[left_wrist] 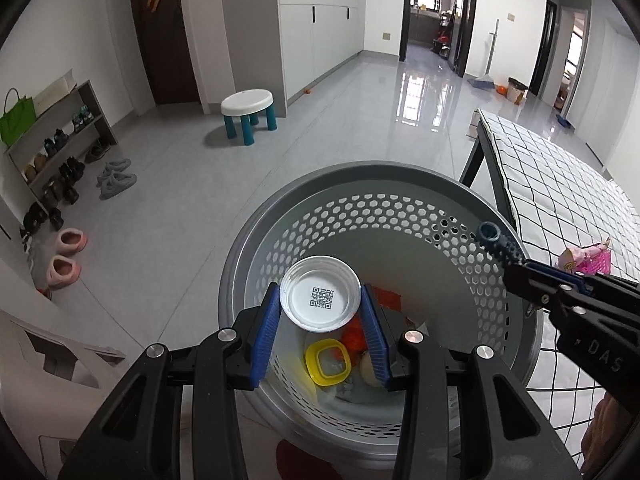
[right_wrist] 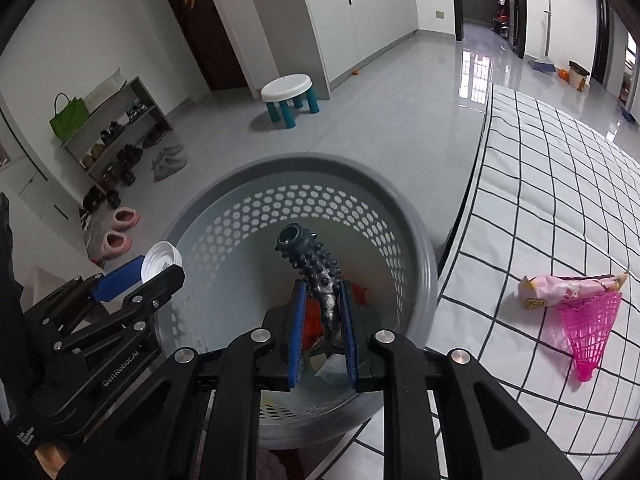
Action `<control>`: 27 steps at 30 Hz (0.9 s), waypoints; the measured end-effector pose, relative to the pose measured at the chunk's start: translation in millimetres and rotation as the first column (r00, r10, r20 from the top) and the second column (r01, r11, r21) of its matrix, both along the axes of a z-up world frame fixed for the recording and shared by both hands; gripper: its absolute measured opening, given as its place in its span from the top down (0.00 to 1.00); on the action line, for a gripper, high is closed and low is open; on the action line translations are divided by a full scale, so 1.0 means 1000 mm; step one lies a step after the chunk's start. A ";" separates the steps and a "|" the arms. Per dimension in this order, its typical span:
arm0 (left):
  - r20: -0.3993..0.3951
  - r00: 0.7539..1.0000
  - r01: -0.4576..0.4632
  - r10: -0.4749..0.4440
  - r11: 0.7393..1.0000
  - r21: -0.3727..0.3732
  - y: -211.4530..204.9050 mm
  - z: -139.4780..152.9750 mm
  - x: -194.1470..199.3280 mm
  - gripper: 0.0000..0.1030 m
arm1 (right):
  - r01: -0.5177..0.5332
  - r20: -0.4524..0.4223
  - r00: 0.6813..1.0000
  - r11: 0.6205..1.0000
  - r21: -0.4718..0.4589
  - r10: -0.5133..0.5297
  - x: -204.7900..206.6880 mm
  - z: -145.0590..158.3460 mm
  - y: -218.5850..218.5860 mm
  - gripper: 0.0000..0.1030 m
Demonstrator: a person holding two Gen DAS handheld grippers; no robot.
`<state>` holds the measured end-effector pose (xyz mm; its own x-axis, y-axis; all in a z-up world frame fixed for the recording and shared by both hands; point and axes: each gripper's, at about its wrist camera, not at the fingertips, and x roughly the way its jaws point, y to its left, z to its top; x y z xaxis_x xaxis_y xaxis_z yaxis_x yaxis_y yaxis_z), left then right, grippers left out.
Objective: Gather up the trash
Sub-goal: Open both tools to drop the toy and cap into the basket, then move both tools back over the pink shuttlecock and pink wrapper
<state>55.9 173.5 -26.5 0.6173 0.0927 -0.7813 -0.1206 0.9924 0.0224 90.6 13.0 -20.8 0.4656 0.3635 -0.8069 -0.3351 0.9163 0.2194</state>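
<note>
A grey perforated bin (left_wrist: 384, 216) stands on the tiled floor (left_wrist: 192, 168), its round rim just beside the edge of a worktop (right_wrist: 560, 208) covered in a checked cloth, which runs along the bin's 3 o'clock side. Open floor is seen from 9 to 12 o'clock of the bin, as far as a small white stool (left_wrist: 248, 104) and a shoe rack (left_wrist: 60, 140) by the wall. Inside the bin, a yellow ring (left_wrist: 327, 362) and orange scraps (left_wrist: 354, 338) are seen at the bottom.

The left gripper (left_wrist: 320, 312) is held over the bin's opening, at its 9 o'clock side in the right wrist view; its blue fingers (left_wrist: 266, 332) are partly spread and pinch a white round lid (left_wrist: 320, 294) by its rim. The right gripper (right_wrist: 322, 320) is held over the bin as well; its fingers (right_wrist: 298, 320) are pressed onto a dark knobbed tube (right_wrist: 316, 272), whose open end points away over the bin.

On the worktop, at 3 o'clock of the bin and well apart from it, a pink wrapper (right_wrist: 560, 290) and a pink mesh cone (right_wrist: 590, 328) lie touching
</note>
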 end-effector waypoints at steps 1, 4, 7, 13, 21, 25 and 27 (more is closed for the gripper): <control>0.001 1.000 0.001 -0.001 1.000 0.001 0.000 0.000 0.000 0.61 | -0.001 -0.001 1.000 1.000 -0.001 0.001 0.000 -0.002 0.002 0.83; 0.008 1.000 0.003 -0.003 1.000 0.002 -0.001 0.001 -0.001 0.61 | 0.000 -0.005 1.000 1.000 -0.001 0.000 0.001 -0.004 0.002 0.83; 0.014 1.000 0.000 0.000 1.000 0.003 0.000 0.003 -0.003 0.46 | 0.001 -0.003 1.000 1.000 0.007 -0.001 0.002 -0.003 -0.001 0.72; 0.019 1.000 -0.008 0.008 1.000 0.003 0.001 0.004 -0.003 0.41 | 0.016 0.028 0.999 1.000 0.023 -0.016 -0.001 0.004 -0.006 0.51; 0.031 0.999 -0.014 0.014 1.000 -0.001 0.002 0.006 -0.007 0.35 | 0.025 0.032 0.999 1.000 0.018 -0.025 -0.002 0.004 -0.010 0.51; 0.035 0.999 -0.014 0.014 1.000 -0.007 0.002 0.007 -0.007 0.33 | 0.033 0.036 0.999 0.999 0.023 -0.033 -0.006 0.004 -0.015 0.51; 0.037 0.999 -0.013 0.013 1.000 -0.010 0.002 0.007 -0.007 0.32 | 0.037 0.035 0.999 0.999 0.025 -0.037 -0.007 0.004 -0.017 0.51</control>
<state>48.5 175.5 -19.2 0.6448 0.0935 -0.7586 -0.1343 0.9909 0.0080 83.9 -4.4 -16.8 0.5069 0.3647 -0.7810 -0.3089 0.9228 0.2304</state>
